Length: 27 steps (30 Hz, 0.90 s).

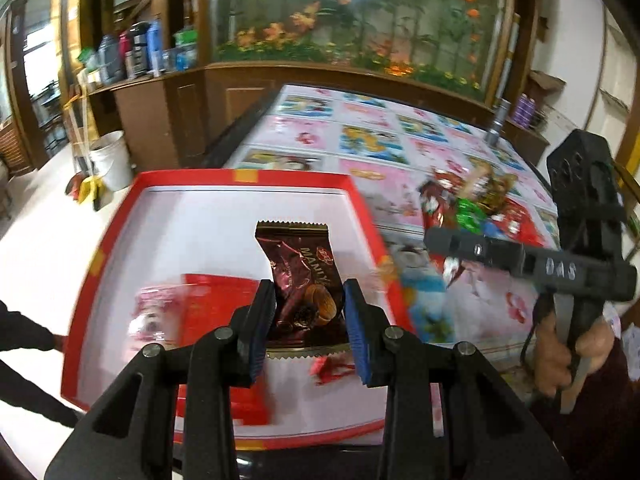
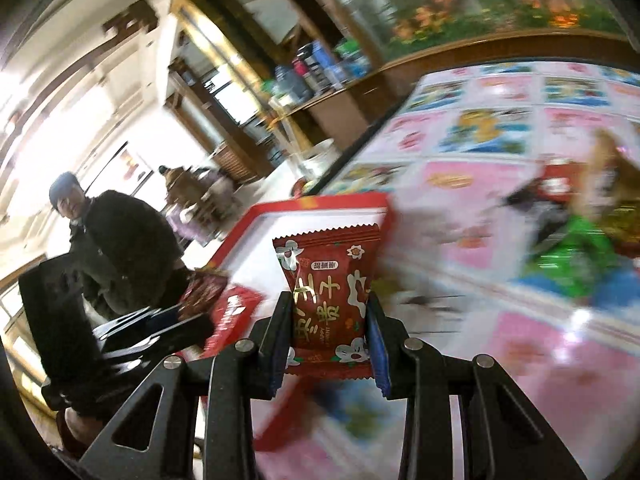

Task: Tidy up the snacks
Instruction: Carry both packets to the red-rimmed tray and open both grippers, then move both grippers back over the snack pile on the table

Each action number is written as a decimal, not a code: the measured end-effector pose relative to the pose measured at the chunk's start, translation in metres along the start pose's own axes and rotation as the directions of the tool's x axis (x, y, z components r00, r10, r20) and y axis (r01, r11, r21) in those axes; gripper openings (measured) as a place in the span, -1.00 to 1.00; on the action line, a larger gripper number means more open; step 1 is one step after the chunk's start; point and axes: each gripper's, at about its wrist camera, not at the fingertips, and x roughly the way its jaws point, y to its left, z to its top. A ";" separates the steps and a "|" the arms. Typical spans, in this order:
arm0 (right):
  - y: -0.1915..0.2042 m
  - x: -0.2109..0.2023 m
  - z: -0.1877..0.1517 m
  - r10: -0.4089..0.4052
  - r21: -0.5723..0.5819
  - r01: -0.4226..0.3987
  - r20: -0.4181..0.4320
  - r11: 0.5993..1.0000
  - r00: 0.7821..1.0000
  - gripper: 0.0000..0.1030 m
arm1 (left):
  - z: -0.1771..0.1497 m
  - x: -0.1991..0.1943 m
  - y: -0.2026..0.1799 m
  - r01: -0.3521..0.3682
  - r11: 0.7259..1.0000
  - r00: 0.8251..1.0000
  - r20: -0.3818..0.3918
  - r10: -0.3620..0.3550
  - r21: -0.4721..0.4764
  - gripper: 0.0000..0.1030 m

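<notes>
The left gripper (image 1: 308,324) is clamped on a dark brown snack packet (image 1: 306,280) with zigzag ends, its gold lettering reading "MANLY" above a picture of a round biscuit. The packet hangs over a shallow red-rimmed box (image 1: 120,216) with a white floor, where a flat red pack (image 1: 218,308), a blurred pink wrapped sweet (image 1: 150,312) and a small red wrapper (image 1: 334,368) lie.

The right gripper (image 2: 330,336) pinches a red sachet (image 2: 328,300) upright between its 2 blue-padded fingers (image 2: 378,344); the sachet carries large gold and white Chinese characters, white flower motifs and the small word "HAPPY". Behind it, in the right wrist view, the same red-rimmed box (image 2: 320,204) sits at the table's near end.

From the left wrist view, the right gripper (image 1: 436,238) reaches in from the right, the letters "DAS" readable on its black frame, gripped by a hand (image 1: 568,360).

Farther out, a pile of loose snacks (image 1: 476,204), red, green and gold, lies on a tablecloth (image 1: 360,136) of pink and blue cartoon squares. A white bucket (image 1: 110,160) stands on the floor to the left. Bottles (image 1: 140,50) line a wooden cabinet shelf beside a large aquarium (image 1: 352,16) with orange flowers. A person in dark clothes (image 2: 120,248) stands beyond the box.
</notes>
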 end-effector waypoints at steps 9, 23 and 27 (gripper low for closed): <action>0.053 0.074 -0.002 0.017 -0.058 -0.022 -0.092 0.998 0.996 -0.33 | 0.005 0.013 0.035 -0.070 0.997 0.998 -0.003 0.070 -0.020 -0.37; 0.051 0.072 0.005 0.026 -0.039 -0.029 -0.066 0.999 0.998 -0.24 | -0.001 0.013 0.041 -0.143 0.989 0.990 -0.021 0.143 -0.046 0.04; 0.045 0.058 0.007 0.012 -0.022 -0.012 -0.024 1.000 1.000 -0.17 | -0.001 0.004 0.036 -0.163 0.986 0.986 0.014 0.164 -0.040 0.36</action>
